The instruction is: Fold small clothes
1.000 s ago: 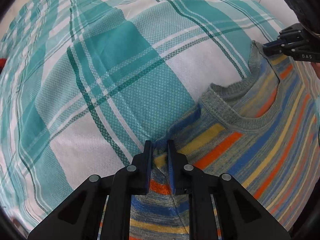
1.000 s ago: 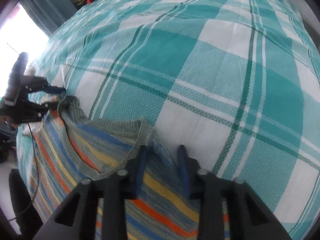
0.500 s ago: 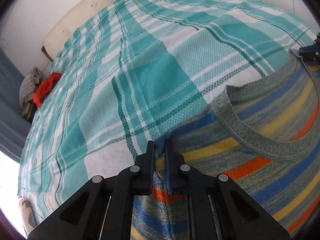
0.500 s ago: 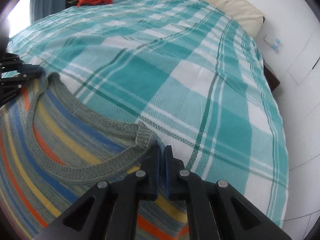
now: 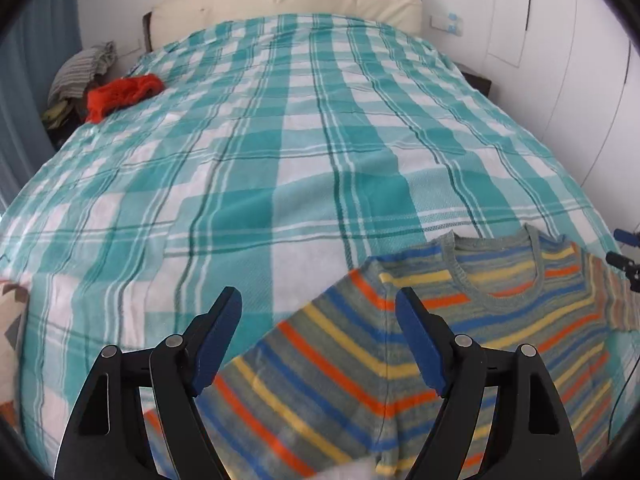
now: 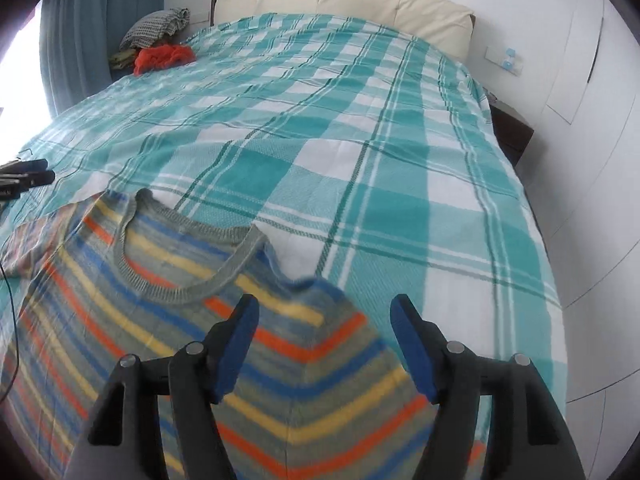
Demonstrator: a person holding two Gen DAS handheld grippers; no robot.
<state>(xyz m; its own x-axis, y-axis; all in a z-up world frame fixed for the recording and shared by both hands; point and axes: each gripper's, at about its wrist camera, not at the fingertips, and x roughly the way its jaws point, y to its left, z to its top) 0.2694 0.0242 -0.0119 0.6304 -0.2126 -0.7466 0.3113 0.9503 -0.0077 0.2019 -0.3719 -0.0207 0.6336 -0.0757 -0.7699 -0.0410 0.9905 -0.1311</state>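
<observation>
Both tools have let go of the shoulders they pinched a moment ago and now sit higher. The left tool [image 5: 318, 316] and right tool [image 6: 324, 320] have just been opening; jaws apart, nothing pressed between them. The striped sweater [image 5: 460, 320] lies flat on the bed [image 5: 280, 160], lower right in the left view (neckline pointing toward the headboard), directly below both tools.
</observation>
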